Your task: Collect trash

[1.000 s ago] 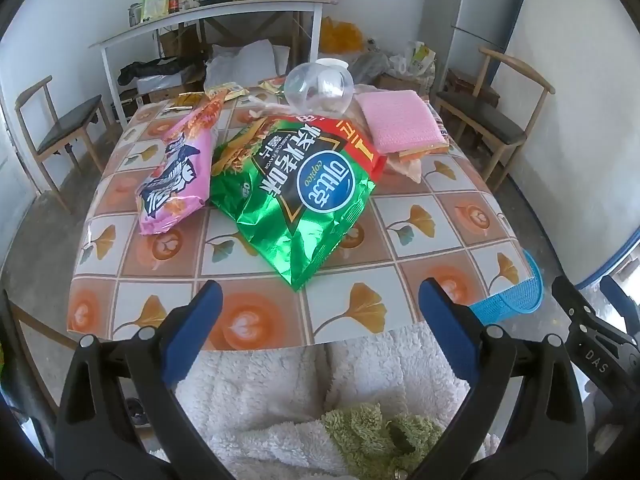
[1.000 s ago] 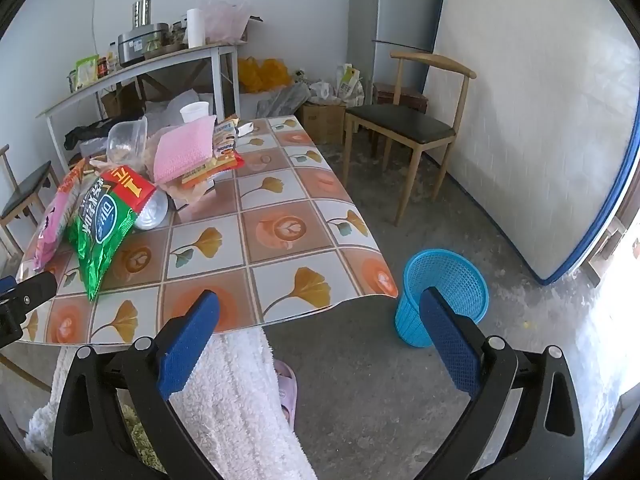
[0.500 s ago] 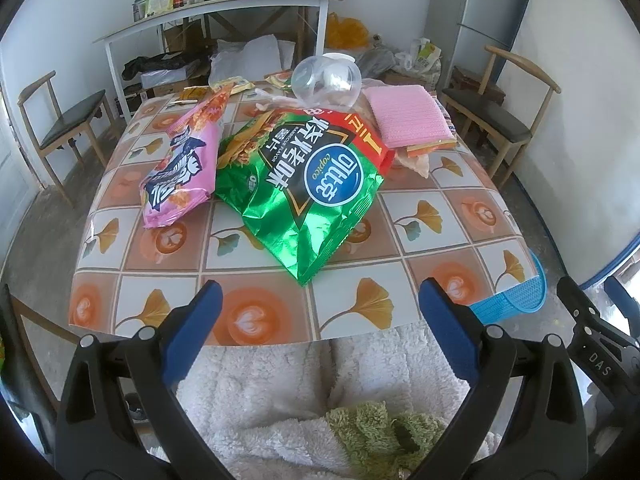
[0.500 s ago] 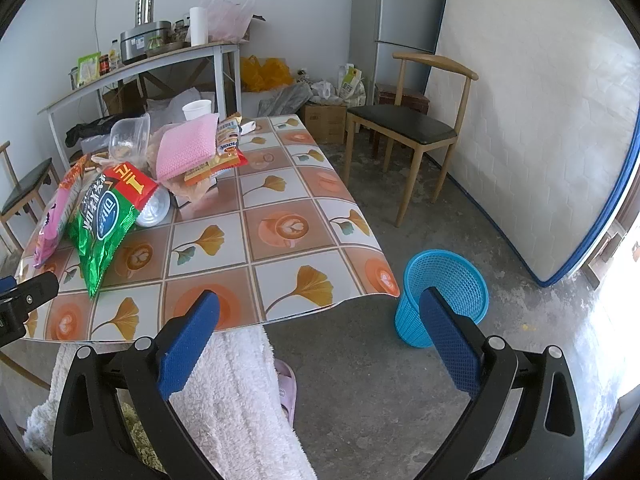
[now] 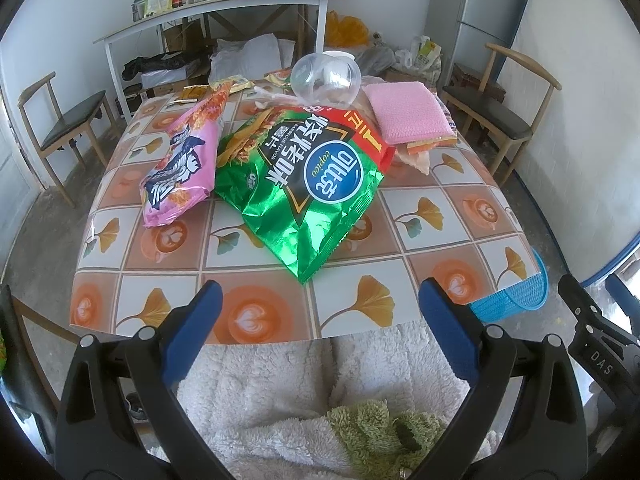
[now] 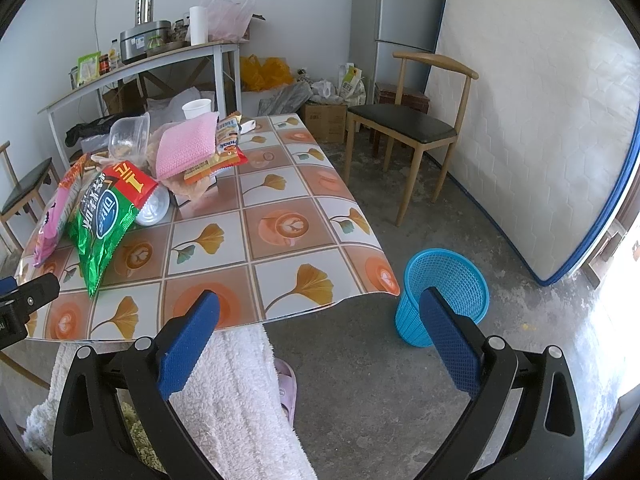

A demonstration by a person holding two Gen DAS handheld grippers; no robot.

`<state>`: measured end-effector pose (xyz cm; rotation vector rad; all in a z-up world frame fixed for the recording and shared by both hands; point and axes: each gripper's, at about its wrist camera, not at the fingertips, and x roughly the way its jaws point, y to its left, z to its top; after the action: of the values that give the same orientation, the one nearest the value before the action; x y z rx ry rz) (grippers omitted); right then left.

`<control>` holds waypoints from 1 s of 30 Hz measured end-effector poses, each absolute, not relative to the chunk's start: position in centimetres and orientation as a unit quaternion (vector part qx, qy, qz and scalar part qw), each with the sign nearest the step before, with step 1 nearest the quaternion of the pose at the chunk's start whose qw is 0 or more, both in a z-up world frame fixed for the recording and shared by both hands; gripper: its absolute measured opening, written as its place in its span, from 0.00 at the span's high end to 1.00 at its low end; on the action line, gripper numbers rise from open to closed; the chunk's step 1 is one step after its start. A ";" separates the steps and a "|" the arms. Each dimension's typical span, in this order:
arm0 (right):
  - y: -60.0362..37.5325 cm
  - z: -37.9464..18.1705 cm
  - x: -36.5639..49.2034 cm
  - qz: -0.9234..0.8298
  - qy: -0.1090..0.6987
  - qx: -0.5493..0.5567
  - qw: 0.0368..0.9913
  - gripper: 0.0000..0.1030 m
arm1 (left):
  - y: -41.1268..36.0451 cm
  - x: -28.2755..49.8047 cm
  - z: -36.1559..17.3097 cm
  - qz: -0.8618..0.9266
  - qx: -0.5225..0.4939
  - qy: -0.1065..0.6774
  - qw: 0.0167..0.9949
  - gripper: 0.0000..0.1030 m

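A big green chip bag (image 5: pixel 304 184) lies on the tiled table (image 5: pixel 256 312), with a pink snack bag (image 5: pixel 180 168) to its left. Behind them are a clear plastic tub (image 5: pixel 324 80) and a pink cloth (image 5: pixel 408 114) on small wrappers. My left gripper (image 5: pixel 320 312) is open and empty at the table's near edge, short of the green bag. My right gripper (image 6: pixel 320 316) is open and empty, off the table's near right corner. The blue mesh basket (image 6: pixel 444 292) stands on the floor to the right. The green bag (image 6: pixel 102 220) also shows in the right wrist view.
A silver lid (image 6: pixel 154 210) lies beside the green bag, a paper cup (image 6: pixel 197 109) at the back. Wooden chairs stand at the right (image 6: pixel 412 128) and the left (image 5: pixel 68 120). A shelf table (image 5: pixel 216 12) and fridge (image 6: pixel 404 8) line the back wall. White fleece (image 5: pixel 320 380) is below the grippers.
Both grippers have moved slightly forward toward the table, so the table and bags look a little nearer. Both stay open and empty. Nothing on the table has moved.
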<state>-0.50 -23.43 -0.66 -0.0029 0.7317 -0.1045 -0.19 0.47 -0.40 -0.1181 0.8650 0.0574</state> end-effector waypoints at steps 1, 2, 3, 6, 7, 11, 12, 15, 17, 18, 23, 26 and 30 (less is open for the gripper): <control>-23.4 -0.7 -0.5 -0.051 0.358 -0.002 0.932 0.06 | 0.5 -0.2 -0.4 0.028 -0.057 0.419 0.906 0.08; -23.4 -0.7 -0.5 -0.051 0.358 -0.001 0.932 0.06 | 0.4 -0.2 -0.4 0.027 -0.057 0.419 0.906 0.08; -23.5 -0.6 -0.5 -0.051 0.358 -0.001 0.932 0.06 | 0.4 -0.2 -0.4 0.028 -0.057 0.419 0.906 0.08; -23.5 -0.6 -0.5 -0.051 0.358 -0.001 0.932 0.06 | 0.4 -0.2 -0.4 0.027 -0.056 0.420 0.906 0.08; -23.5 -0.6 -0.5 -0.051 0.358 -0.001 0.932 0.06 | 0.4 -0.2 -0.5 0.027 -0.056 0.421 0.905 0.08; -23.6 -0.6 -0.4 -0.051 0.358 0.002 0.932 0.06 | 0.5 -0.4 -1.0 0.029 -0.054 0.423 0.904 0.08; -23.6 -0.6 -0.4 -0.051 0.359 0.002 0.932 0.06 | 0.4 -0.3 -1.0 0.029 -0.053 0.424 0.904 0.08; -23.7 -1.0 -0.3 -0.051 0.360 0.004 0.932 0.06 | 0.4 -0.3 -1.1 0.031 -0.053 0.424 0.903 0.08; -23.6 -1.1 -0.3 -0.051 0.358 0.003 0.932 0.06 | 0.4 -0.2 -1.1 0.032 -0.053 0.426 0.903 0.08; -23.7 -1.0 -0.2 -0.050 0.358 0.003 0.932 0.06 | 0.5 -0.3 -1.2 0.031 -0.054 0.427 0.902 0.08; -23.7 -1.0 -0.2 -0.051 0.358 0.003 0.932 0.06 | 0.5 0.0 -1.1 0.025 -0.058 0.427 0.902 0.08; -23.6 -1.0 0.5 -0.049 0.363 0.006 0.931 0.06 | 0.4 0.2 -1.2 0.032 -0.058 0.430 0.900 0.08; -23.1 -0.6 1.8 -0.038 0.363 0.002 0.931 0.06 | 1.0 0.1 -1.1 0.016 -0.079 0.419 0.904 0.08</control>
<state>1.77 -23.08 -0.58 0.0048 0.7436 -0.0781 0.14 1.03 -1.09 -0.1636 0.8662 0.0337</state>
